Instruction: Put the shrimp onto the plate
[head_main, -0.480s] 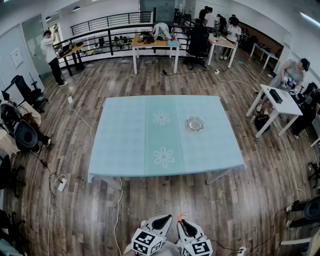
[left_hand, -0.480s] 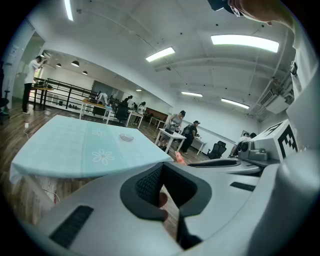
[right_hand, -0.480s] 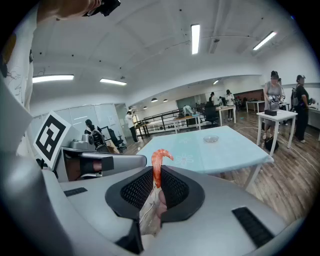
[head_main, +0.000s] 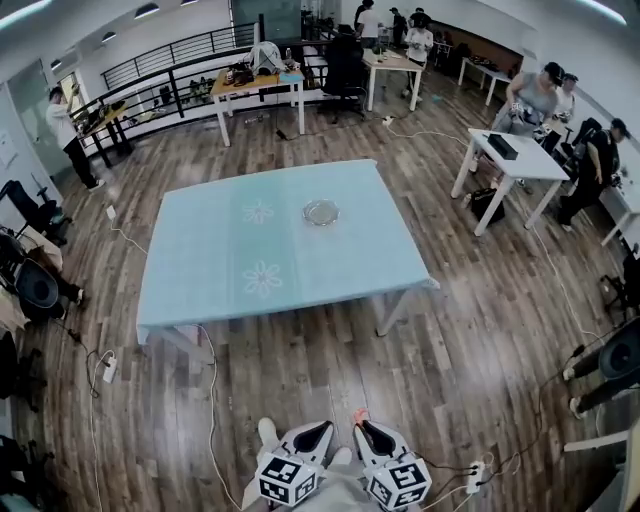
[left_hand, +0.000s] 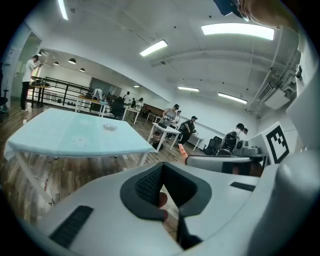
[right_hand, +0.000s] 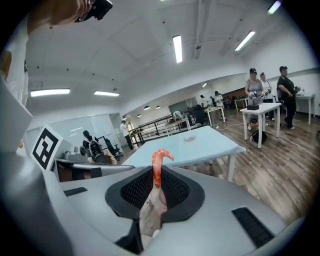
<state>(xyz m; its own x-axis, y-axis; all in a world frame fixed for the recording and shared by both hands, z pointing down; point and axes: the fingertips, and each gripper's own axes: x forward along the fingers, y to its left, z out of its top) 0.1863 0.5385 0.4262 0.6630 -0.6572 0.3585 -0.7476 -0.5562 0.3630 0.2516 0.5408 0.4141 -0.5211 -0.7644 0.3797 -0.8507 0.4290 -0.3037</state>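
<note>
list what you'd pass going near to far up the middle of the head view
right gripper → shrimp in its jaws → light blue table → glass plate → wooden-top desk → black railing

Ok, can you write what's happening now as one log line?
right gripper: shut on shrimp | left gripper: jaws together | plate: looks empty, on table | grippers: far from table, shrimp not yet placed

No legible text, label, brand, number or sign anywhere in any view.
</note>
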